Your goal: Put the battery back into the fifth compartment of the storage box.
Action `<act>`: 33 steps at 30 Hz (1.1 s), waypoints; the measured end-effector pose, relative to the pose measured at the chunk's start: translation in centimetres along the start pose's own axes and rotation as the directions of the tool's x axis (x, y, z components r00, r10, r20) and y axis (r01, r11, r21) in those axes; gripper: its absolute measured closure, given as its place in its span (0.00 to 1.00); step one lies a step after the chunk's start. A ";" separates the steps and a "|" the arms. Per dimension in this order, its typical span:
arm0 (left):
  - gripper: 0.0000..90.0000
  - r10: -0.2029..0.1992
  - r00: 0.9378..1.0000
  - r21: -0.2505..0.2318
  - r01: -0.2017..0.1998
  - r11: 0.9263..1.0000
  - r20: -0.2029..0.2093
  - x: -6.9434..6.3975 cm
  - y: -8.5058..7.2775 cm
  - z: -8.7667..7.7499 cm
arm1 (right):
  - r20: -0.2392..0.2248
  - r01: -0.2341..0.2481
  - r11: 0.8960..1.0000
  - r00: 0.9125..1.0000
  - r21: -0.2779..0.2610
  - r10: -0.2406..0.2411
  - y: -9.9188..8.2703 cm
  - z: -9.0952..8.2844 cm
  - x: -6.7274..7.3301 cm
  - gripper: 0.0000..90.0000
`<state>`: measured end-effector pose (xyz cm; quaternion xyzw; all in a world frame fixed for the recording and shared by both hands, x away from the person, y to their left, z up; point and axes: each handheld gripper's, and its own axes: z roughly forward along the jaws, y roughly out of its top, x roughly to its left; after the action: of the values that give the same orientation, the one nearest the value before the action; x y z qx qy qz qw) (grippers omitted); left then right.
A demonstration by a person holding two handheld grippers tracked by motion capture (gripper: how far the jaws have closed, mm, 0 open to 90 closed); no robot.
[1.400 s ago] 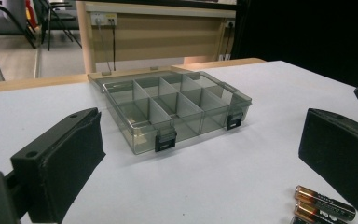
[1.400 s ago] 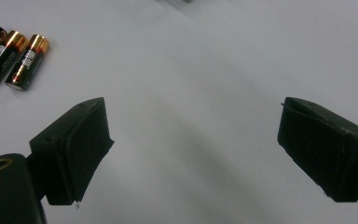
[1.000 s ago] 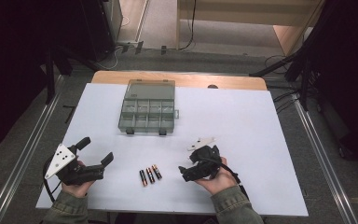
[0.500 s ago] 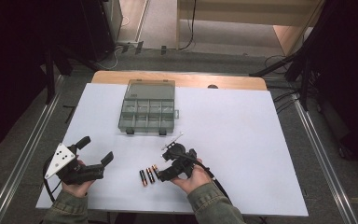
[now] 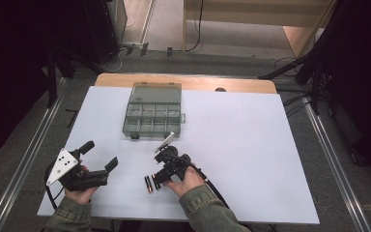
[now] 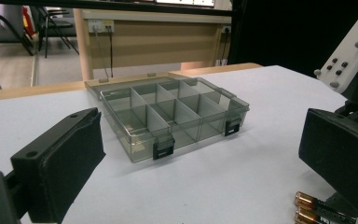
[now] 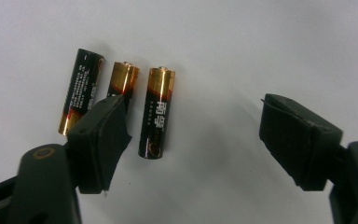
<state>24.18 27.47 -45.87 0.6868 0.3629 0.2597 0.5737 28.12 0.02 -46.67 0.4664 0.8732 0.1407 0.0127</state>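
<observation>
- Table (image 5: 251, 145): a white surface carries all items; most of it lies bare, which leaves both hands free room to work.
- Compartment box (image 5: 153, 115): a clear, divided organiser sits toward the far side of the table with its lid folded back flat, latches facing the person. In the left gripper view (image 6: 168, 116) every cell appears empty. Judged: it stands open to receive small parts.
- Left gripper (image 5: 99, 162): held low at the near left, well apart from the box and pointing roughly toward it. Its fingers (image 6: 60, 163) stand released with nothing between them. Judged: parked in reserve.
- Right gripper (image 5: 155, 181): positioned at the near centre, tilted down over the batteries. Its fingers (image 7: 100, 140) have just been closing but remain parted and press on nothing; the rightmost battery lies in the gap, nearer the left finger, whose tip overlaps the middle battery. Judged: the grasp is being lined up on a single cell.
- Batteries (image 7: 121, 105): three black-and-gold cells lie flat on the table, side by side and roughly parallel, close together near the front edge (image 5: 149, 183). Judged: the tight spacing risks nudging a neighbour when the fingers shut.
</observation>
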 end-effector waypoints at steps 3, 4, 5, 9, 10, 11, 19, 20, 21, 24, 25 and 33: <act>0.00 -0.001 1.000 0.001 0.001 1.000 0.001 0.0 0.0 0.0 | 0.007 0.001 1.000 1.000 0.013 -0.001 0.1 0.3 0.2 0.32; 0.00 -0.001 1.000 0.002 0.001 1.000 0.002 0.0 0.0 0.1 | 0.015 0.003 1.000 1.000 0.021 -0.003 0.2 0.4 0.3 0.35; 0.00 -0.001 1.000 0.002 0.001 1.000 0.002 0.0 0.0 0.1 | 0.017 0.009 1.000 1.000 0.020 -0.009 0.2 0.5 0.4 0.39; 0.00 0.002 1.000 0.004 -0.002 1.000 0.007 -0.1 0.0 0.1 | 0.024 0.014 1.000 1.000 0.017 -0.015 0.2 0.7 0.7 0.49; 0.00 0.002 1.000 0.004 -0.002 1.000 0.006 -0.1 0.0 0.1 | 0.027 0.016 1.000 1.000 0.020 -0.016 0.3 0.7 0.8 0.54; 0.00 0.002 1.000 0.003 -0.002 1.000 0.006 -0.1 0.0 0.1 | 0.033 0.016 1.000 0.999 0.017 -0.017 0.3 0.7 0.8 0.58; 0.00 0.003 1.000 0.000 -0.003 1.000 0.005 0.0 0.0 0.1 | 0.028 -0.009 0.999 1.000 0.033 0.008 0.4 1.0 0.8 0.86; 0.00 0.003 1.000 0.001 -0.003 1.000 0.005 -0.1 0.0 0.1 | 0.023 -0.008 1.000 1.000 0.029 0.008 0.4 1.0 0.7 0.86; 0.00 0.002 1.000 0.001 -0.002 1.000 0.005 -0.1 0.0 0.1 | 0.018 -0.013 0.999 1.000 0.030 0.013 0.4 1.0 0.7 0.86; 0.00 0.002 1.000 0.002 -0.002 1.000 0.005 -0.1 0.0 0.1 | 0.013 -0.019 0.999 1.000 0.034 0.019 0.3 0.9 0.6 0.86; 0.00 0.002 1.000 0.002 -0.002 1.000 0.005 -0.1 0.0 0.1 | 0.011 -0.022 0.999 1.000 0.036 0.022 0.3 0.9 0.6 0.86; 0.00 0.001 1.000 0.001 -0.001 1.000 0.006 -0.1 0.0 0.1 | -0.024 -0.043 0.999 0.999 -0.027 0.043 0.0 0.0 0.2 0.86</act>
<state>24.20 27.30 -45.91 0.6882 0.3609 0.2577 0.5742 28.02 0.21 -46.59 0.4831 0.8611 0.1582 0.0059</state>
